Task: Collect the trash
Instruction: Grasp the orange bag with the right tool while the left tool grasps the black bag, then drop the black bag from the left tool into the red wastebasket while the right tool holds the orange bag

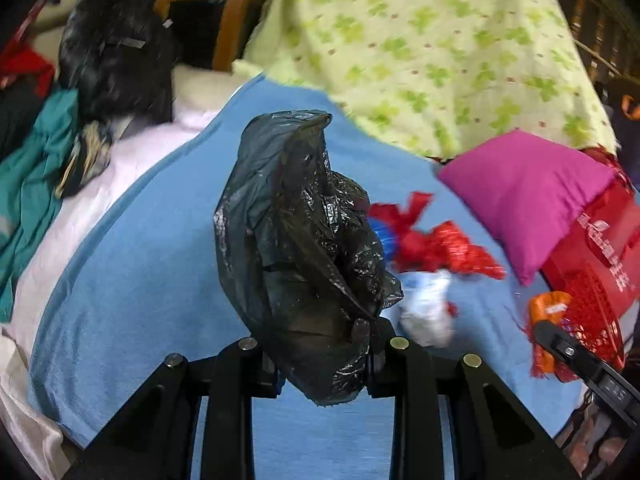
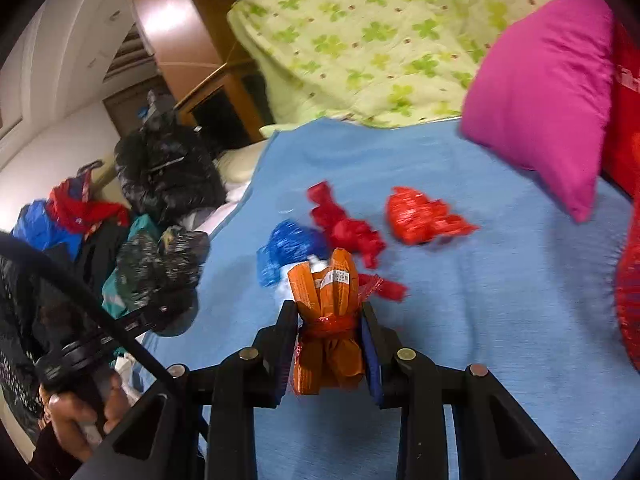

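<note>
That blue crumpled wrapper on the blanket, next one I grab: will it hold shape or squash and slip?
The blue wrapper looks like thin crinkled film, so it will probably squash flat between the fingers. It seems light for its size, likely to skid on the blue blanket if nudged. Its glossy surface may slip; the right gripper would do best closing on the bunched middle.

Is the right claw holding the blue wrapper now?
No, the right claw is shut on an orange wrapper, while the blue wrapper lies apart on the blue blanket.
</note>
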The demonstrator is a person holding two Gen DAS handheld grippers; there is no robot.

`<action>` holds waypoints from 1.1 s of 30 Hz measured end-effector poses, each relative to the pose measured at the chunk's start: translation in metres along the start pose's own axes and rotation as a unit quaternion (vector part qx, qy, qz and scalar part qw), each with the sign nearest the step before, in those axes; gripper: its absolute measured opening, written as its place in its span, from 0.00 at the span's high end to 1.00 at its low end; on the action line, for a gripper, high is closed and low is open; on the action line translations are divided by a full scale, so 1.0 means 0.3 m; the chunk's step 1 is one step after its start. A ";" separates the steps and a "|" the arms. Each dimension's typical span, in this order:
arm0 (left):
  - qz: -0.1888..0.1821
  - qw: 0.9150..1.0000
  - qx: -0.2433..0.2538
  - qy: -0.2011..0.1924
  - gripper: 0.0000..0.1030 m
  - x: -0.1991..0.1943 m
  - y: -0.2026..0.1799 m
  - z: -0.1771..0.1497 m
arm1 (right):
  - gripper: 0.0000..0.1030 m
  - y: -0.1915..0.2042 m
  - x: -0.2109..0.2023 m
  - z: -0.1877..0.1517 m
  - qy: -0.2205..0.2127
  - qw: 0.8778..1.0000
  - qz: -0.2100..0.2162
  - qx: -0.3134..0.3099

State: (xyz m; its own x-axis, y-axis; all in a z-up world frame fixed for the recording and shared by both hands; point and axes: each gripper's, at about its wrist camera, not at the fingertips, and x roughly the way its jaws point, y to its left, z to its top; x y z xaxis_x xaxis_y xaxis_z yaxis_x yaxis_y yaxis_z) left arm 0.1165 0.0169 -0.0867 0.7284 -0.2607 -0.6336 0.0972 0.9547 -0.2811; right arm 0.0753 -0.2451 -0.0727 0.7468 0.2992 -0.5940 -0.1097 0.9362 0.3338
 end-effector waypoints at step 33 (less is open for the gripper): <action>-0.053 0.973 0.215 -0.061 0.70 -0.225 -0.724 -0.058 | 0.69 -0.430 -0.549 0.057 -0.190 0.973 -0.078 0.102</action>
State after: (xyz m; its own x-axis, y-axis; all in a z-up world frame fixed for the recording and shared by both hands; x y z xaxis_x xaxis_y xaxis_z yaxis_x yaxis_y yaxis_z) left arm 0.0343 -0.1755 0.0046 0.7722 -0.3664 -0.5191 0.4311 0.9023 0.0043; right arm -0.0223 -0.4184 -0.0053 0.9371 0.0291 -0.3479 0.1291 0.8971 0.4226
